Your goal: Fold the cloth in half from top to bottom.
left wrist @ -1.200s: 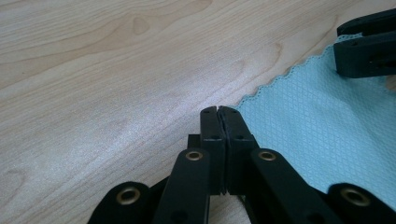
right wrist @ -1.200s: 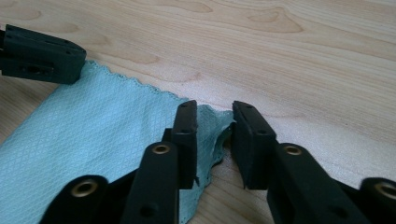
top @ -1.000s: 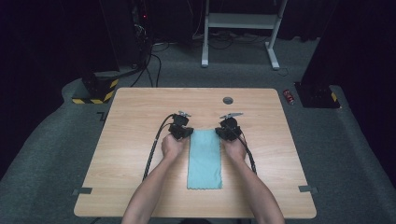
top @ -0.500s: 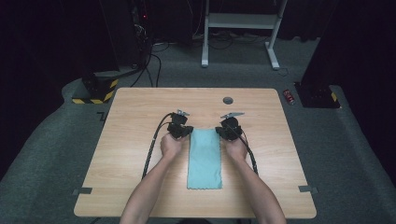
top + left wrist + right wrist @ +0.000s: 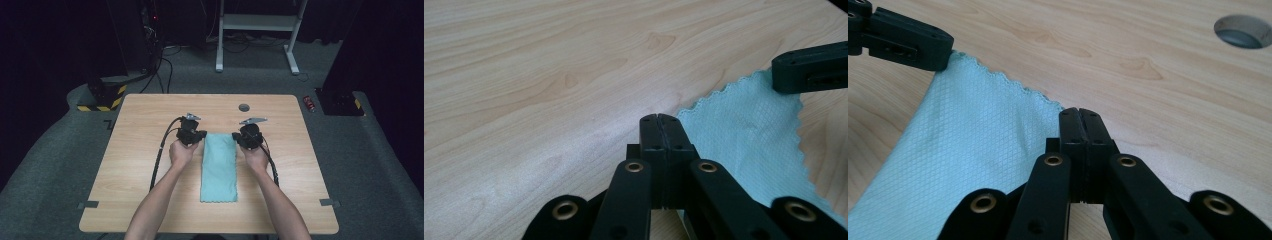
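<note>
Cloth (image 5: 219, 167): on the table (image 5: 140, 195), between the left gripper (image 5: 191, 134) and the right gripper (image 5: 248, 136), far corners at their tips, stretching back toward the person.
Table hole (image 5: 244, 107): beyond the right gripper, well apart.

Both matte black plastic left gripper (image 5: 191, 134) and matching right gripper (image 5: 248, 136) are showing brass-ringed screw holes along their linkage bars, carrying grey three-cornered plates on top and trailing thick black cables; the forearms are showing no sleeves.

Bright table, dark room.
Overhead light on the wooden table (image 5: 150, 200); surroundings nearly black, gripper views sharp, soft sheen on wood.
</note>
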Demonstrator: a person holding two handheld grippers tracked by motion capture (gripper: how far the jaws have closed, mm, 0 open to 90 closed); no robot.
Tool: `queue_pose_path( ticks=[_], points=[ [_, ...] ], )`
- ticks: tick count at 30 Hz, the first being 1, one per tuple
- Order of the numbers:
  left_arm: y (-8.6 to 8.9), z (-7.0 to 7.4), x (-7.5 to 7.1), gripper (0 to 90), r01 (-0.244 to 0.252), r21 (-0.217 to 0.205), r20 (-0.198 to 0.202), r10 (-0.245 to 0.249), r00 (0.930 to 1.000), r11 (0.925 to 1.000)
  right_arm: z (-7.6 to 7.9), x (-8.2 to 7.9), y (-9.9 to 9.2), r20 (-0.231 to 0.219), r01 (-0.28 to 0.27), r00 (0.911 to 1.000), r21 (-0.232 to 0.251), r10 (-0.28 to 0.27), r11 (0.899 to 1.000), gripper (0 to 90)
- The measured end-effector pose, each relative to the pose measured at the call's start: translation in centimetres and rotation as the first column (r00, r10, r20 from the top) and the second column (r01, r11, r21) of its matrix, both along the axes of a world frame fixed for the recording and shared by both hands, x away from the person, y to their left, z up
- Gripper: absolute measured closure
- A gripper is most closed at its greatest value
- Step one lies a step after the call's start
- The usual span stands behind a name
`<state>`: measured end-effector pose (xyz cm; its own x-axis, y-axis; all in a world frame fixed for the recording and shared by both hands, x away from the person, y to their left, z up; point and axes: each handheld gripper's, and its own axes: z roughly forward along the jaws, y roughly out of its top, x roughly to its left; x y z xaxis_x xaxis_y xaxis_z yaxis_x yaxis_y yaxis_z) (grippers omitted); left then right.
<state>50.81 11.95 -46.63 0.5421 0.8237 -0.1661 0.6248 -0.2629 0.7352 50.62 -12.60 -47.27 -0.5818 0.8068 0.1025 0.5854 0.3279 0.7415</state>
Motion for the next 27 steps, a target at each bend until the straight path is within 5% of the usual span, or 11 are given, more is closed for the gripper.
queue_pose_path(
  ticks=[10,17,27],
  points=[
    [0.4,0.8,0.8,90.0,-0.019,-0.028,0.000,0.019,0.9998,0.9994,2.0,1.1,0.4,0.018,-0.008,0.9998,-0.038,0.009,0.999,90.0],
    [0.4,1.9,1.6,90.0,-0.024,-0.026,0.021,0.025,0.9995,0.9994,3.2,2.1,0.2,0.022,0.002,0.9998,-0.010,-0.002,1.000,90.0],
    [0.6,2.7,0.0,90.0,0.032,-0.027,0.059,-0.030,0.9978,0.9991,3.5,0.7,-0.5,0.052,-0.029,0.9983,0.017,0.028,0.999,90.0]
  ],
)
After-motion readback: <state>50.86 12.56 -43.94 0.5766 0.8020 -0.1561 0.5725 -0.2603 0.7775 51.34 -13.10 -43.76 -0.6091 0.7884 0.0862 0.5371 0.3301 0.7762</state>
